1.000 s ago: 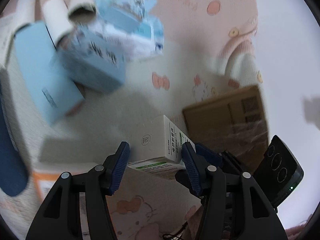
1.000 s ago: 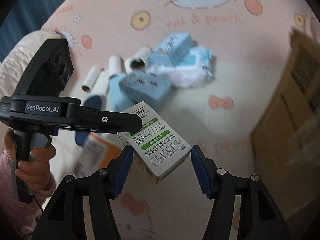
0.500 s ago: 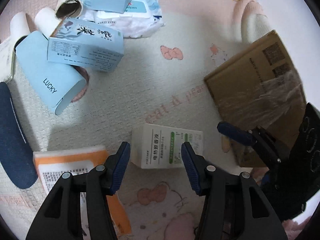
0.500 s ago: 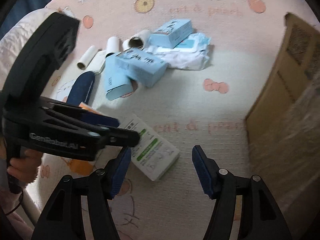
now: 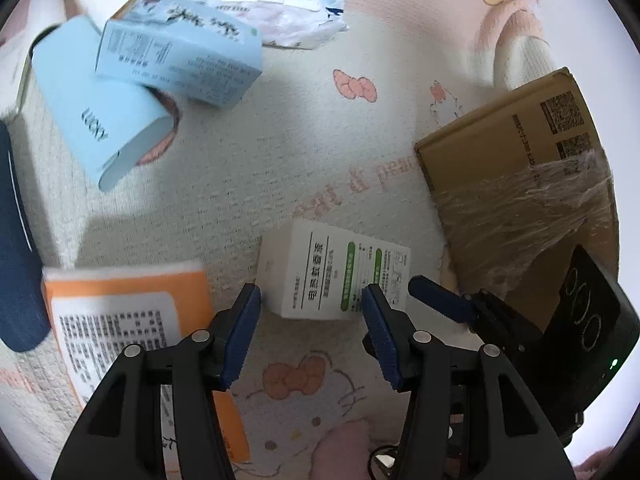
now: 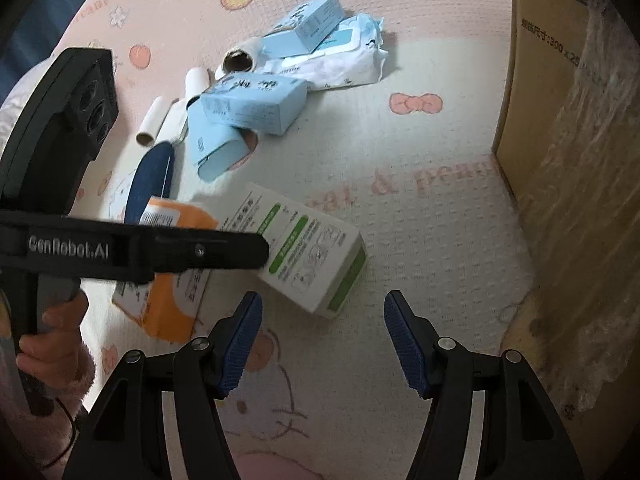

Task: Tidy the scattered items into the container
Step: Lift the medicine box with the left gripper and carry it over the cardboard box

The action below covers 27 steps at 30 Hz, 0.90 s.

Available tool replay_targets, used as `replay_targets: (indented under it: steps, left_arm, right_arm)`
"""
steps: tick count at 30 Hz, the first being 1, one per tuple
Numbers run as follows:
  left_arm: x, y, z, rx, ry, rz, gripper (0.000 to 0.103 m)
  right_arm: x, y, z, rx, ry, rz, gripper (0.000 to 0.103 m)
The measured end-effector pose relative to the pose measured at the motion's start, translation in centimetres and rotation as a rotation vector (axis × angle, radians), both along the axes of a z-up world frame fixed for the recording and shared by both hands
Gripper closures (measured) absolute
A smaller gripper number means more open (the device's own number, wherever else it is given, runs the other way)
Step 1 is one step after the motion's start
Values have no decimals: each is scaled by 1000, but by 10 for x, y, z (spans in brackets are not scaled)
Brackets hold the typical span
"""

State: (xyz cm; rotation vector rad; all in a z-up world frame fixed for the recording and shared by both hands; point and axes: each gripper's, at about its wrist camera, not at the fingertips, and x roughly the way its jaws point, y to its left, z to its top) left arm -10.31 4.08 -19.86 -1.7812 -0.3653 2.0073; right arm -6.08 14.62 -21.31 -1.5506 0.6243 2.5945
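Note:
A white box with green labels [image 5: 334,280] lies flat on the pink cartoon mat, also in the right wrist view [image 6: 308,252]. My left gripper [image 5: 310,332] is open and empty, just above and behind the box. My right gripper [image 6: 322,340] is open and empty, near the box's end. The cardboard container [image 5: 516,168] stands to the right, its side wrapped in clear film; it also shows in the right wrist view [image 6: 568,128]. An orange-and-white box [image 5: 132,336] lies left of the white box.
A pile sits further back: light blue boxes [image 6: 250,106], a light blue sleeve [image 5: 92,112], a wipes pack [image 6: 332,60], paper tubes [image 6: 240,58] and a dark blue flat piece [image 6: 150,180]. The left gripper's body [image 6: 132,250] crosses the right wrist view.
The white box was held up in my left gripper a second ago; it now lies on the mat and both grippers are open over it, lower than before.

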Motion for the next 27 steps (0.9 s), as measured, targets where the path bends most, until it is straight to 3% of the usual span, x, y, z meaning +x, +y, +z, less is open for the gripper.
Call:
replay_targets:
  steps: [5,11,17,21,27]
  left_arm:
    - [-10,4,5,-2,16,-31,46]
    - [-17,2,-9,39,-50,-10,46]
    - [-13,3,-7,38,-50,-10,46]
    - [-10,-4,-5,91,-71,27,47]
    - [-3,-9,39,133,19,52,48]
  right_arm:
    - [-8,8,-4,-72,16,-35,42]
    - [-13,8,-8,-127,22,-47,41]
    - [-22,-3,-5,-54,42,-17,34]
    - [-21,-10,3,31,77,39,35]
    - [-12,-15,40,131,163,71,35]
